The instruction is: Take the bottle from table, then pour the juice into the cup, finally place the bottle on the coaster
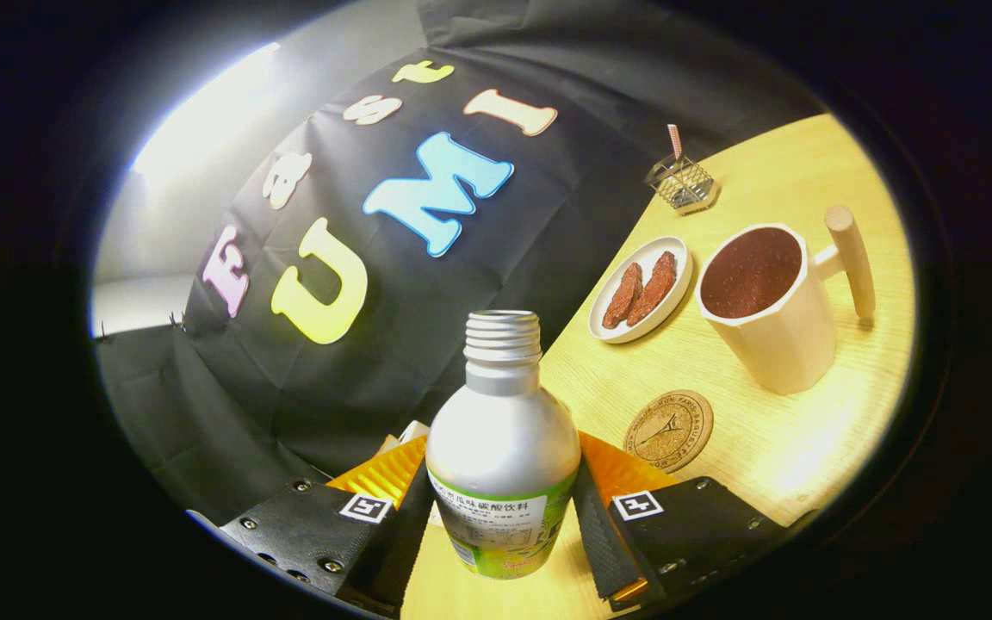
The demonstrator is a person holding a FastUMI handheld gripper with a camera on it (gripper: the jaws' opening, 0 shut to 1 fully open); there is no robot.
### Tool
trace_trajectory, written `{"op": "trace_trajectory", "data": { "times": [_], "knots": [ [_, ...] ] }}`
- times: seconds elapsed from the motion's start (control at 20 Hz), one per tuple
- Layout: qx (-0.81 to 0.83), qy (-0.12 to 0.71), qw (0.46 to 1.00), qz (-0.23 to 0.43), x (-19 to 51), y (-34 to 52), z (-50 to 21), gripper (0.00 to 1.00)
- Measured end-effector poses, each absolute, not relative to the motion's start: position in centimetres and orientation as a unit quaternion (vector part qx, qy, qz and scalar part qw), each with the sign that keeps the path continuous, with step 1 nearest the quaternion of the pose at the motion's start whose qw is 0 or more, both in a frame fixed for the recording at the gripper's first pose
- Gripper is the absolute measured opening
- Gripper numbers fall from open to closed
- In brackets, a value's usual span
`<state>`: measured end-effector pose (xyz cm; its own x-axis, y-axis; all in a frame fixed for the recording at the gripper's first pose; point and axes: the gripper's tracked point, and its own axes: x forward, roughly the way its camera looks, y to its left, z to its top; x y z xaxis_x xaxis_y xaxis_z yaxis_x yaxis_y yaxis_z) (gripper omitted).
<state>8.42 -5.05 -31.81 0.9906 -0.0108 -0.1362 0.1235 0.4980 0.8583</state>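
Note:
A silver bottle (501, 439) with a green label and an open threaded neck sits between my two fingers, and my gripper (500, 508) is shut on its body. The bottle is held tilted relative to the wooden table (771, 448). Beyond the fingers to the right stands a cream cup (776, 306) with a wooden handle, filled with dark brown juice. A round cork coaster (668, 430) lies on the table just ahead of the right finger, between the bottle and the cup.
A small white oval dish (641, 288) with two brown pieces lies beside the cup. Farther back stands a wire holder (682, 182) with a striped straw. The black booth cloth hangs along the table's far edge.

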Motion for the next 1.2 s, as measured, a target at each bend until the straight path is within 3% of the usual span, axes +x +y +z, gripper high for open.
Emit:
{"op": "trace_trajectory", "data": {
  "times": [1.2],
  "knots": [
    [0.749,-0.025,0.659,-0.061,9.0,-10.8,-32.4,0.78]
  ]
}}
